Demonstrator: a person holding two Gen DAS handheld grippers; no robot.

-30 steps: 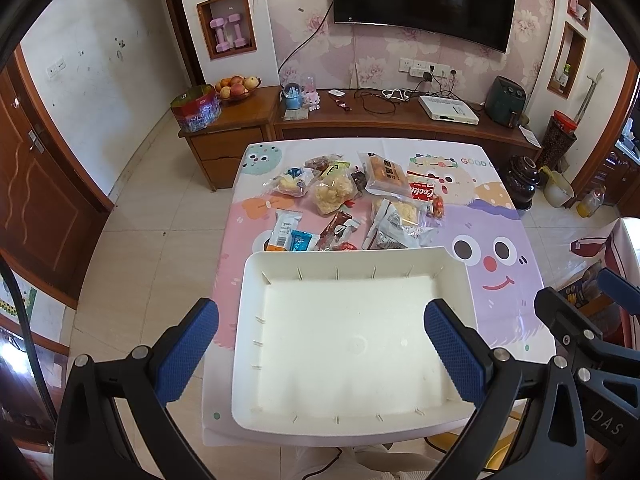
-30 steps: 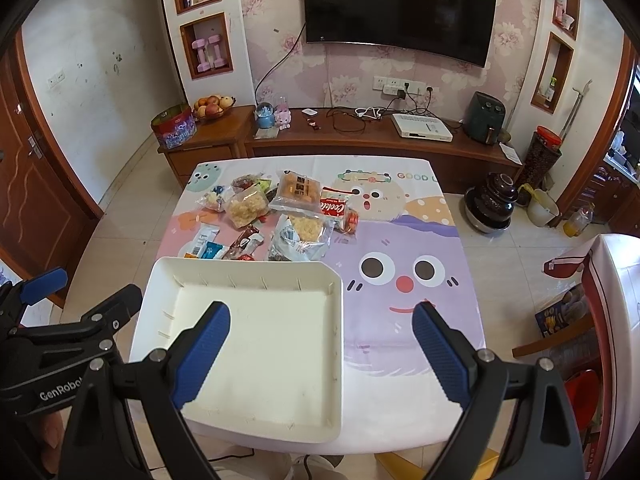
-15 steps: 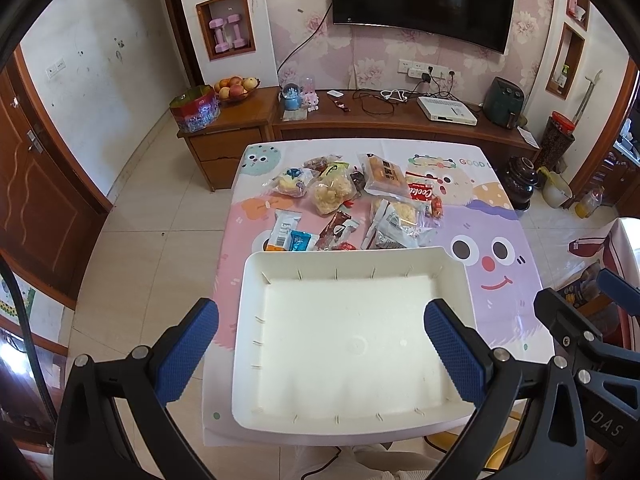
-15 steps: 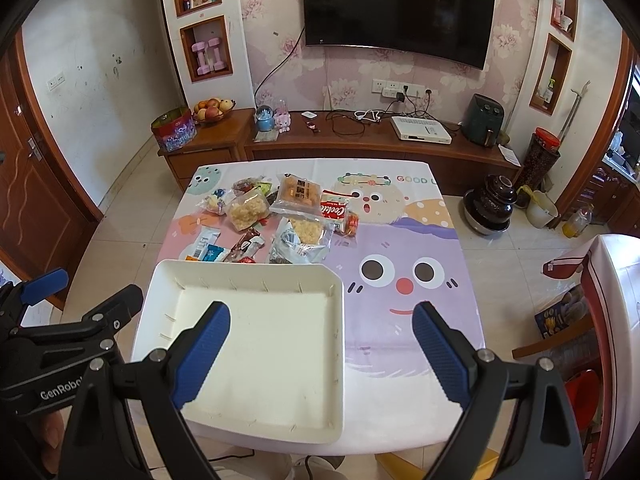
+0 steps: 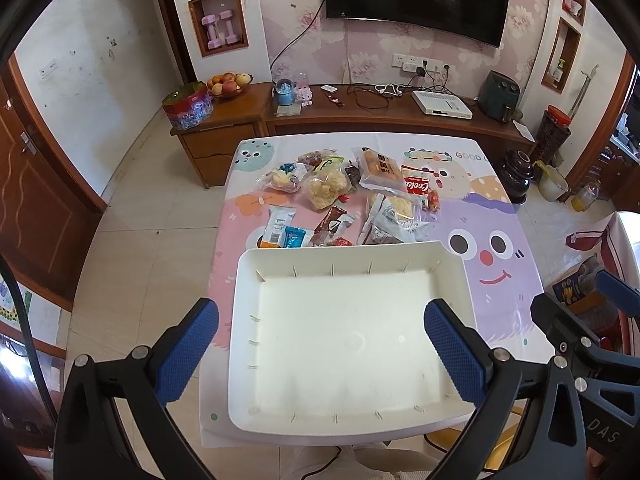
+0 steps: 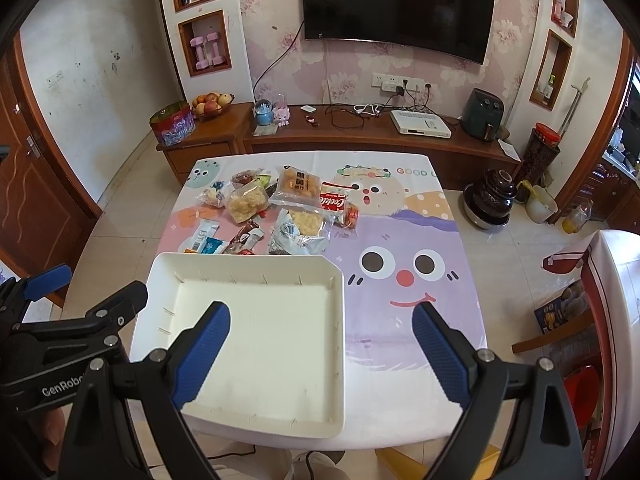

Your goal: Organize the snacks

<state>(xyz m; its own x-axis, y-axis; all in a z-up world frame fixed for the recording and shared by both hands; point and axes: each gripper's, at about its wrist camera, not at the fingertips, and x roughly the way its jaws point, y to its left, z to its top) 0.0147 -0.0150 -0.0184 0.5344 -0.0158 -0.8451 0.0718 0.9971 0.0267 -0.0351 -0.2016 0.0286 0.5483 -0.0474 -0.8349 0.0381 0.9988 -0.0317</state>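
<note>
An empty white tray (image 5: 456, 268) (image 6: 338, 320) sits at the near edge of the table. Beyond it lies a heap of snack packets: a clear bag of yellow puffs (image 5: 326, 188) (image 6: 247, 203), a bag of brown cakes (image 5: 380, 170) (image 6: 298, 186), a red cookie pack (image 5: 418, 188) (image 6: 333, 202), a blue packet (image 5: 295, 237) (image 6: 211, 246) and others. My left gripper (image 5: 320, 354) hangs open above the tray, holding nothing. My right gripper (image 6: 320, 356) is open too, above the tray's right rim. Each gripper shows at the edge of the other's view.
The table wears a cartoon cloth (image 6: 400, 272) with bare room to the right of the tray. Behind stands a wooden cabinet (image 5: 360, 120) with a fruit bowl (image 5: 228, 82), a tin and cables. A chair (image 6: 560, 332) stands at the right.
Both views have lifted or pulled back very slightly. The tray and snacks lie as before, and both grippers stay open.
</note>
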